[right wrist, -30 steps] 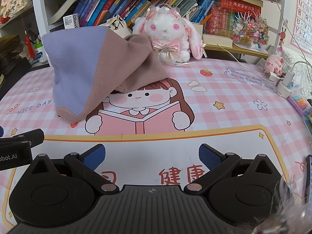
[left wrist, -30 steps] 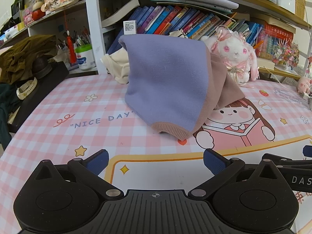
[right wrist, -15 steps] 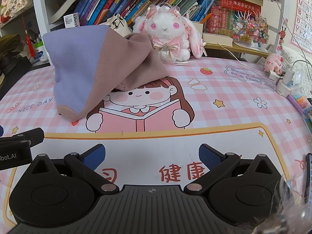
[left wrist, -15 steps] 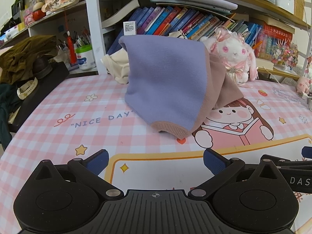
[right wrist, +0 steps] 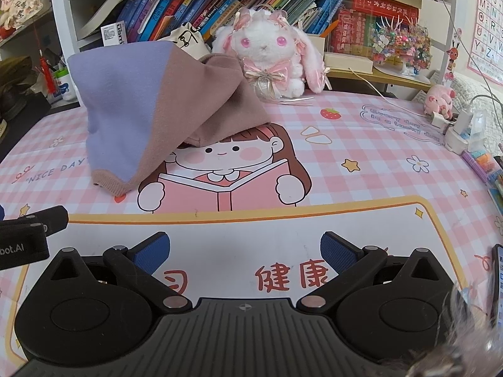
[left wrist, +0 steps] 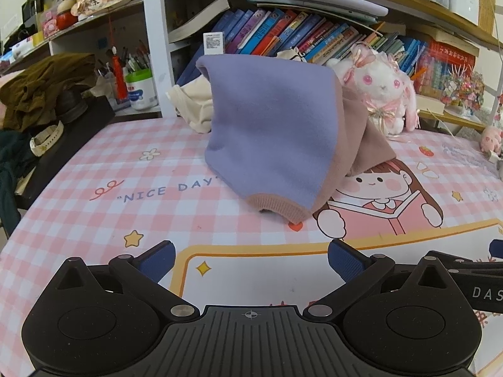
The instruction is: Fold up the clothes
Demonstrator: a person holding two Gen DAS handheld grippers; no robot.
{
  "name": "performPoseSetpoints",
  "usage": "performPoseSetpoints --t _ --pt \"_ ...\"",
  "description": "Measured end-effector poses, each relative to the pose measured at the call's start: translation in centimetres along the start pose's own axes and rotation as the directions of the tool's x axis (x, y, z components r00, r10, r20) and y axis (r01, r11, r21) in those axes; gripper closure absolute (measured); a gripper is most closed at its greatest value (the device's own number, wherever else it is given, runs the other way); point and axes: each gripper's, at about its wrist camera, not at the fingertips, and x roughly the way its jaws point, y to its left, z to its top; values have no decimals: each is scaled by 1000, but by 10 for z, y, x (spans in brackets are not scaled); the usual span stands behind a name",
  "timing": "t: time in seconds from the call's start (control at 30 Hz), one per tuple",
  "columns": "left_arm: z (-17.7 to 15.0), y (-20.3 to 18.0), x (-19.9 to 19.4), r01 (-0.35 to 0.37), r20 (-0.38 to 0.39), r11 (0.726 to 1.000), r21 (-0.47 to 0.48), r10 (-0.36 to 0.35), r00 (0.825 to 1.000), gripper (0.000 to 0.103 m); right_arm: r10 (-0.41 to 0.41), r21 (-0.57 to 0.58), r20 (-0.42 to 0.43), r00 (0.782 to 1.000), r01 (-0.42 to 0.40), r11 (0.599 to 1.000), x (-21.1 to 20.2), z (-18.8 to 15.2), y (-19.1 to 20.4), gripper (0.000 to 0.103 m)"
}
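Words I can read from where my fingers point

The pink checked table mat (left wrist: 94,169) says "NICE DAY" (left wrist: 166,188) in the left view, and in the right view shows the red characters 健康 (right wrist: 292,278). My other gripper's black arm (left wrist: 471,286) reads "DAS"; the one beside my right (right wrist: 22,246) reads "bot.AI". The wall chart (right wrist: 487,22) carries alphabet letters. A white tag (right wrist: 114,33) has a code; its lettering is unclear.

The draped lilac-and-mauve knit garment (left wrist: 270,135) hides whatever props it up; a dark phone (right wrist: 498,279) is cut by the right edge.
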Motion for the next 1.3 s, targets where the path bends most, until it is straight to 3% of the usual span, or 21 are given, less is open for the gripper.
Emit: performPoseSetpoints --t 0.83,1.3 --pt "4 -6 11 50 -9 999 20 -50 999 0 24 -18 28 999 -24 1000 8 7 1 0" --pt "2 -11 26 33 -47 999 -5 -33 998 0 83 4 -20 996 -83 997 23 7 -12 0"
